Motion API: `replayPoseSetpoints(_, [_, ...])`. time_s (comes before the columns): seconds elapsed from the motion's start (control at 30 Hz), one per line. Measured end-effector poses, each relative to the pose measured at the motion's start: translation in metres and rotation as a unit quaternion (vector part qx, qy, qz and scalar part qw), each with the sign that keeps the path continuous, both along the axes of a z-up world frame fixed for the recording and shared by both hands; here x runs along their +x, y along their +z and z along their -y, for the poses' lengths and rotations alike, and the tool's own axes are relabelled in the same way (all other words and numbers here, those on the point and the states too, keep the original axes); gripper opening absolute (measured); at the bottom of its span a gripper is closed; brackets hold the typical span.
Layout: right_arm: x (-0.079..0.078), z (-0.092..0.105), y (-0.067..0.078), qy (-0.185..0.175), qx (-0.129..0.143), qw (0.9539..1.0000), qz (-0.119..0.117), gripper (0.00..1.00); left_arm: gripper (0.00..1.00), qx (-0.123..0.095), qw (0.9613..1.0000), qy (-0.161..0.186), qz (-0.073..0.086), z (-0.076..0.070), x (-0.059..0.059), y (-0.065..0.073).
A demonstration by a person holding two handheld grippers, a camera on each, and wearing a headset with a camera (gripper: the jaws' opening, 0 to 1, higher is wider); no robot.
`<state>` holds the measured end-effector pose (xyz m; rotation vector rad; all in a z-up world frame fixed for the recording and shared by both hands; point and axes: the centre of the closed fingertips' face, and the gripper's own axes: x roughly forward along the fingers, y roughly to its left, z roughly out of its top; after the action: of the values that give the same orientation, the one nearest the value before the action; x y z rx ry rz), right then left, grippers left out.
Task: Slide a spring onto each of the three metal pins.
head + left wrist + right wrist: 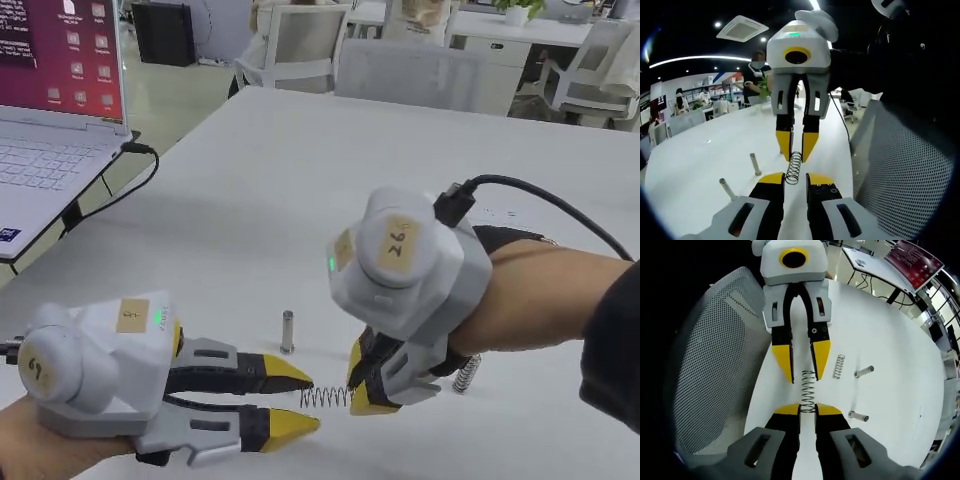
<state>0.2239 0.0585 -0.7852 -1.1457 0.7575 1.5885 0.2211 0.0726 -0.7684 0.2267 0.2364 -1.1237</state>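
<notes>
a: now then, largest first. white table (300, 200), laptop (50, 150) at its far left edge. state of the tools?

b: right gripper (808, 410) is pinched on one end of a spring (325, 397). the coil runs straight out from its tips toward the left gripper (313, 401). the left one's jaws stand apart, and the spring's free end lies between their tips with a gap on both sides. i cannot tell whether the coil clears the table.

a: pins?

b: one pin (287, 332) stands upright just behind the two sets of tips and is bare. the left gripper view has a far pin (756, 164) and a near pin (727, 189), both bare. a spare spring (466, 373) lies on the table beside the right gripper's wrist.

a: handling notes on the spring?

b: judgement only. it is thin wire, so very light, soft along its length and quick to bow sideways. a hard squeeze could crush the coils or shoot it out of the jaws. i would hold it across the coils near one end with a gentle pinch and leave the other end's bore open for the pin. a hold at both ends should keep it straight.

a: and the pins?

b: stiff, smooth metal, and probably slick. a freestanding one might tip under a sideways push, so bring the spring down along its axis.
</notes>
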Motion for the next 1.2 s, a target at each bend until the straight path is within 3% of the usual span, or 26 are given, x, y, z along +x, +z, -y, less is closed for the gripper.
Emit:
replayPoseSetpoints(0.13, [-0.002, 0.000, -0.001, 0.004, -0.002, 1.0000, 0.001, 0.08, 0.04, 0.001, 1.0000, 0.003, 0.003, -0.001, 0.001, 0.000])
replayPoseSetpoints(0.43, [-0.002, -0.001, -0.001, 0.014, 0.000, 0.9999, 0.006, 0.08, 0.03, 0.005, 1.0000, -0.001, 0.002, -0.001, -0.001, -0.001])
replayPoseSetpoints(0.83, [-0.002, 0.000, -0.005, 0.006, 0.003, 1.0000, -0.006, 0.10, 0.02, 0.004, 1.0000, -0.007, 0.003, -0.001, -0.003, -0.001])
replayPoseSetpoints(1.2, [-0.004, 0.003, -0.013, 0.003, -0.004, 0.9998, -0.018, 0.09, 0.02, -0.008, 0.9998, -0.012, 0.010, 0.002, -0.006, 0.009])
